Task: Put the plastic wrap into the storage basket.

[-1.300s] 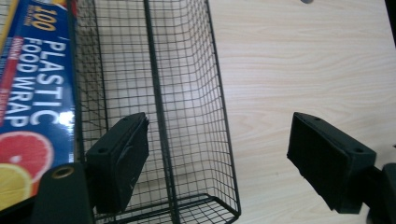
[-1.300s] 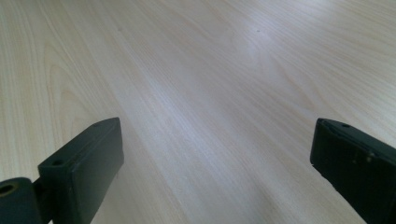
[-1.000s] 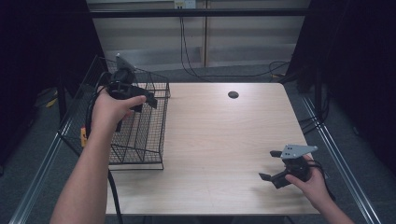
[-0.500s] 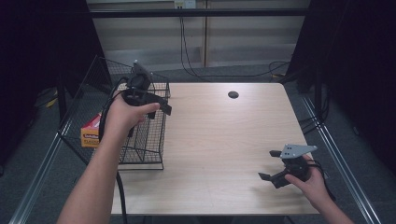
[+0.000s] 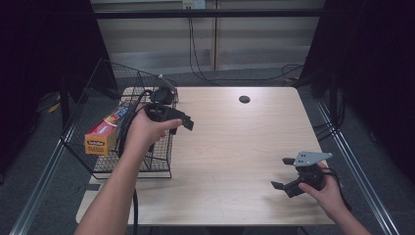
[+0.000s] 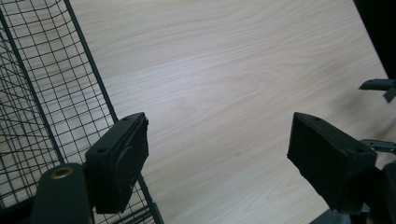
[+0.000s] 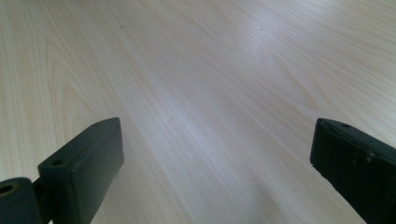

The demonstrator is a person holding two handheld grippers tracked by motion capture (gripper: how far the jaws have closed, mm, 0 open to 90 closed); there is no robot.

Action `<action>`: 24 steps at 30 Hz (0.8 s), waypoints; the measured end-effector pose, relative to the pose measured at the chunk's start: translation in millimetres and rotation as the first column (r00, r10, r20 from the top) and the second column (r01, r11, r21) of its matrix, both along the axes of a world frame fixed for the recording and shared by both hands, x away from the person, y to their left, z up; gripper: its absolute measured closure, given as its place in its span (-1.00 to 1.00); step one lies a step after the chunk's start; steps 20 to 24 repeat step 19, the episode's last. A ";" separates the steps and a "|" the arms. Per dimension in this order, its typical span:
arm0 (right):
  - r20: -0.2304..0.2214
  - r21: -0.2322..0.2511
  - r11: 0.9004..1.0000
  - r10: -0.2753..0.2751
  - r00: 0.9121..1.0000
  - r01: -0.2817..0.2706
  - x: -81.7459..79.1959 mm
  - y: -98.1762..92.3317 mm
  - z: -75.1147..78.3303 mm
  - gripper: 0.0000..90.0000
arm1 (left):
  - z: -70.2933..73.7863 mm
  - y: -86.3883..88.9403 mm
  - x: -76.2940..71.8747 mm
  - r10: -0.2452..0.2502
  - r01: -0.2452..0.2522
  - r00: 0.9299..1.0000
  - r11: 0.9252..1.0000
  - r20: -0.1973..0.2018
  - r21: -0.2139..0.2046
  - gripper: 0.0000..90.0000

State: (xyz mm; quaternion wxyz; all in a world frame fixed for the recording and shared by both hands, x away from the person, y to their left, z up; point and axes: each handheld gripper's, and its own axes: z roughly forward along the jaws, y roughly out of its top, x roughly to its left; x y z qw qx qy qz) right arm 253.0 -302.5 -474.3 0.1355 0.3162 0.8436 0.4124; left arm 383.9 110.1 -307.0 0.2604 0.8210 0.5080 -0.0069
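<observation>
Since a second ago the left gripper (image 5: 183, 122) has come forward out of the basket (image 5: 98, 105) to its table-side rim, leaving the box (image 5: 108, 129) lying inside along the far wall. On the table (image 5: 235, 142), its jaws stand apart, empty. Near the front corner the right gripper (image 5: 286, 174) rests unmoved, jaws wide, nothing between them.

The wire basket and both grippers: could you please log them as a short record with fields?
table: light wood table
basket: black wire basket at the table's left edge
in basket: long orange and yellow box
left gripper: open, empty, above the basket's right wall
right gripper: open, empty, low over the table's near right part
also: dark round spot far on the table
</observation>
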 end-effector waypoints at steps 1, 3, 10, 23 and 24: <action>0.001 -0.002 1.000 0.001 1.000 -0.001 -0.1 -0.3 0.1 -0.94 | -1.9 -1.2 -0.7 -0.010 0.010 1.000 1.000 0.005 -0.010 -0.55; -0.001 -0.002 1.000 0.001 1.000 -0.001 -0.3 -0.3 0.0 -0.94 | -6.2 -4.1 -3.2 -0.019 0.019 1.000 1.000 0.008 -0.018 -0.56; -0.002 -0.008 1.000 -0.003 1.000 0.003 -1.6 0.2 -1.1 -0.94 | -22.4 -13.0 -10.8 -0.060 0.060 0.998 0.998 0.009 -0.032 -0.57; -0.008 -0.017 1.000 -0.013 1.000 0.012 -3.6 -2.5 -3.6 -0.94 | -37.9 -21.0 -14.5 -0.093 0.094 0.996 0.995 0.014 -0.044 -0.63; -0.008 -0.017 1.000 -0.013 1.000 0.012 -3.6 -2.5 -3.6 -0.94 | -37.9 -21.0 -14.5 -0.093 0.094 0.996 0.995 0.014 -0.044 -0.63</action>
